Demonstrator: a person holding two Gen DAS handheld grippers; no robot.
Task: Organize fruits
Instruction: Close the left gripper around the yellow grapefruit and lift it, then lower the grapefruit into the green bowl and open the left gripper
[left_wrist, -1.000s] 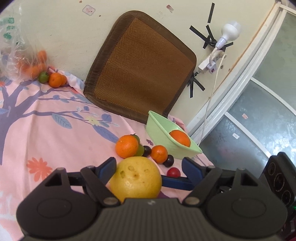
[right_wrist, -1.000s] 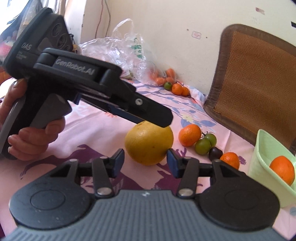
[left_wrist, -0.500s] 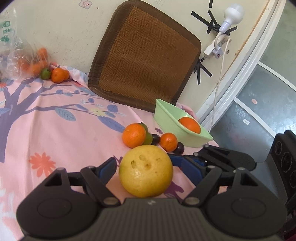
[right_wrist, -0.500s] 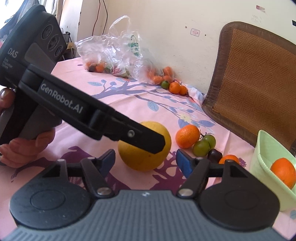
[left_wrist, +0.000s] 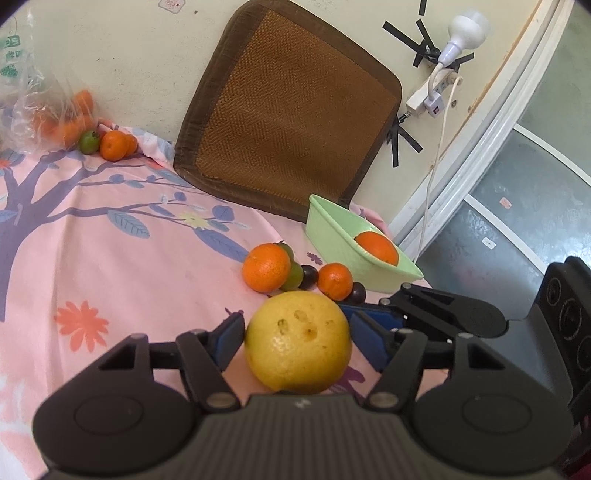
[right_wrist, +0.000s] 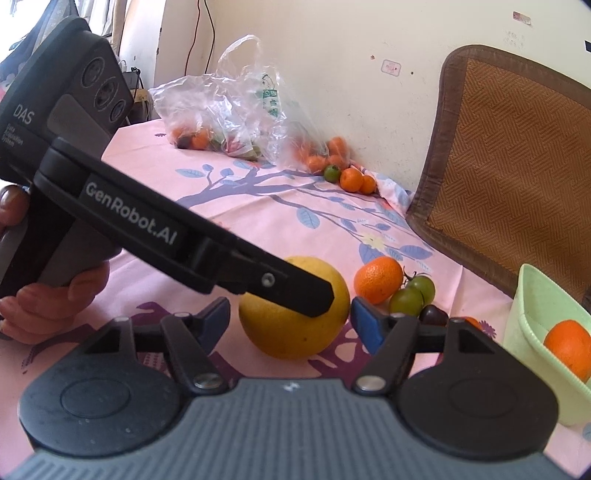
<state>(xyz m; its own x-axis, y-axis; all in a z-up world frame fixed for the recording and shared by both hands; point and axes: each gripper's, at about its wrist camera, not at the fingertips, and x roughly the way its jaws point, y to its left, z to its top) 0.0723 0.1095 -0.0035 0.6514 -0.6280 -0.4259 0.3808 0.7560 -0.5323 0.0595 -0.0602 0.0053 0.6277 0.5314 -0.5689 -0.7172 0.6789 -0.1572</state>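
Fig.: Large yellow citrus (left_wrist: 298, 341) on pink tablecloth (left_wrist: 110, 258), between the jaws of both hand-held grippers.

Left gripper (left_wrist: 299, 332), lower centre of left-wrist view: jaws just been closing, blue pads hugging both sides of the fruit; firm contact can't be told. Right gripper (right_wrist: 290, 319), lower centre of right-wrist view: jaws stand wide, slim gaps either side, not gripping; its jaws just closed slightly after widening. Left gripper's finger (right_wrist: 295, 291) crosses the fruit's front there, hiding part of it; a hand (right_wrist: 55, 291) holds that tool at left edge. Green basin (left_wrist: 332, 229), right of centre, tilted, holds one orange (left_wrist: 377, 247). Clear plastic bag (right_wrist: 236, 114), upper centre, holds small fruit, kinds hard to make out. Loose beside basin: oranges (left_wrist: 266, 266), green tomatoes (right_wrist: 406, 301), dark fruits partly hidden. Basin cut off at right edge in right-wrist view.
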